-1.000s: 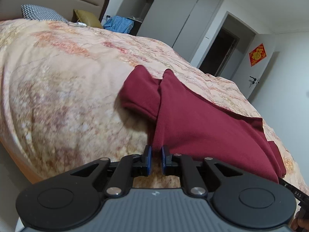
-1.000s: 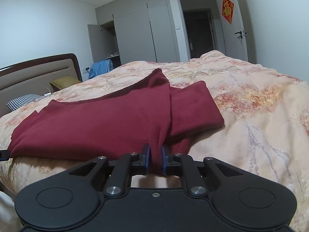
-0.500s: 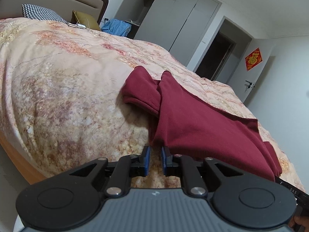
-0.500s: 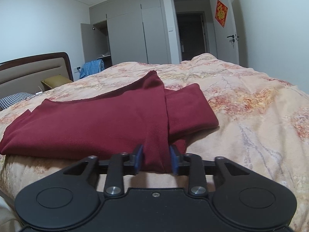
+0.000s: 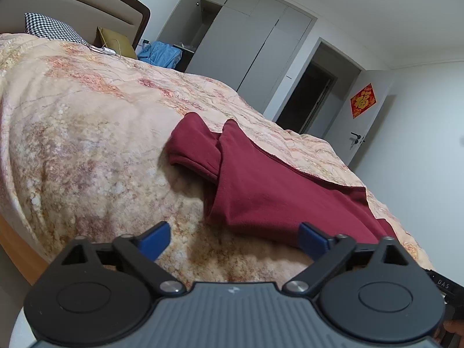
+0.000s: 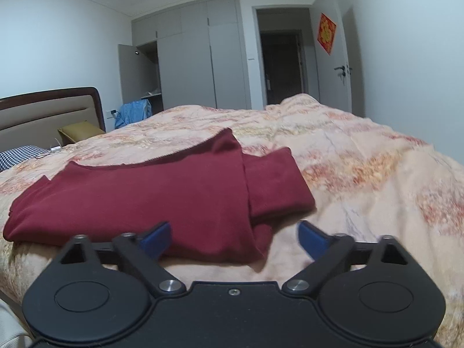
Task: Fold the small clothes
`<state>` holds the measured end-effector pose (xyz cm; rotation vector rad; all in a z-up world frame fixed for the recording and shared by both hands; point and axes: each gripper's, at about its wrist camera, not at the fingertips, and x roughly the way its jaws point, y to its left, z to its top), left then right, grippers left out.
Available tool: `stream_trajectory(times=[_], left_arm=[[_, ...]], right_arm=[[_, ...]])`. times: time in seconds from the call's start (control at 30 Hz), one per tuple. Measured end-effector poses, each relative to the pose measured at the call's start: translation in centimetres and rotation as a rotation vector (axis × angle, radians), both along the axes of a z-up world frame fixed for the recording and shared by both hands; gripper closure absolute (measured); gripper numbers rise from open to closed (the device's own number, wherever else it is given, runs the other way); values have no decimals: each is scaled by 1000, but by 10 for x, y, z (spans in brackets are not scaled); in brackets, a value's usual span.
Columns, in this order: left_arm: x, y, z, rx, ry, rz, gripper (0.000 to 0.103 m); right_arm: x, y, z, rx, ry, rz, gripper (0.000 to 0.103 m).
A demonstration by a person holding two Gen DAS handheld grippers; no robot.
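Observation:
A dark red garment (image 5: 278,194) (image 6: 162,194) lies folded flat on the bed, one sleeve folded under at each end. My left gripper (image 5: 233,239) hovers at the garment's near left corner, its jaws opening wide; the blue pads (image 5: 153,242) touch nothing and the cloth's edge lies just ahead of them. My right gripper (image 6: 233,237) is at the garment's near right corner, jaws also opening wide. The folded corner lies loose between its pads (image 6: 314,239) without being pressed.
The floral quilt (image 5: 87,150) (image 6: 362,168) covers the whole bed. Pillows (image 5: 52,29) and a headboard (image 6: 49,110) are at the far end. A blue cloth (image 6: 133,113) hangs by the open wardrobe (image 6: 188,58). A dark doorway (image 6: 281,66) lies beyond the bed.
Both grippers were shut on the garment's near edge and have let it go, their jaws swinging wide. The cloth has dropped flat onto the quilt. The right gripper has backed off slightly.

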<state>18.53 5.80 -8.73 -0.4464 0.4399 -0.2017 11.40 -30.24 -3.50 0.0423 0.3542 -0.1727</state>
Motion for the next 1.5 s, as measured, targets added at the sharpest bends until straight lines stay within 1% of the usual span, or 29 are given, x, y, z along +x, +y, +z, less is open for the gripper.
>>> stream_trajectory(times=[0.03, 0.13, 0.37, 0.57, 0.7, 0.9, 0.97, 1.07, 1.17, 1.27, 1.33, 1.43, 1.5], left_arm=[[0, 0, 0, 2, 1, 5, 0], [0, 1, -3, -6, 8, 11, 0], [1, 6, -9, -34, 37, 33, 0], [5, 7, -13, -64, 58, 30, 0], [7, 6, -15, -81, 62, 19, 0], [12, 5, -18, -99, 75, 13, 0], [13, 5, -20, -107, 79, 14, 0], [14, 6, -22, -117, 84, 19, 0], [15, 7, -23, -121, 88, 22, 0], [17, 7, -24, -123, 93, 25, 0], [17, 7, -24, -125, 96, 27, 0], [19, 6, -25, -125, 99, 29, 0], [20, 4, -26, -119, 102, 33, 0]], right_arm=[[0, 2, 1, 1, -7, 9, 1], [4, 10, 3, -5, -4, 34, 1], [10, 29, 0, -56, 17, 77, 1], [23, 41, 0, -96, 26, 126, 1], [42, 51, 4, -133, 14, 178, 1], [83, 70, 10, -202, 0, 270, 1], [97, 78, 10, -234, -4, 304, 1], [112, 87, 7, -267, -6, 326, 1], [118, 90, 0, -259, 5, 348, 1], [118, 93, -14, -255, 37, 372, 1], [114, 91, -25, -245, 26, 368, 1], [114, 82, -35, -162, 12, 359, 0], [114, 81, -35, -148, 10, 361, 0]])
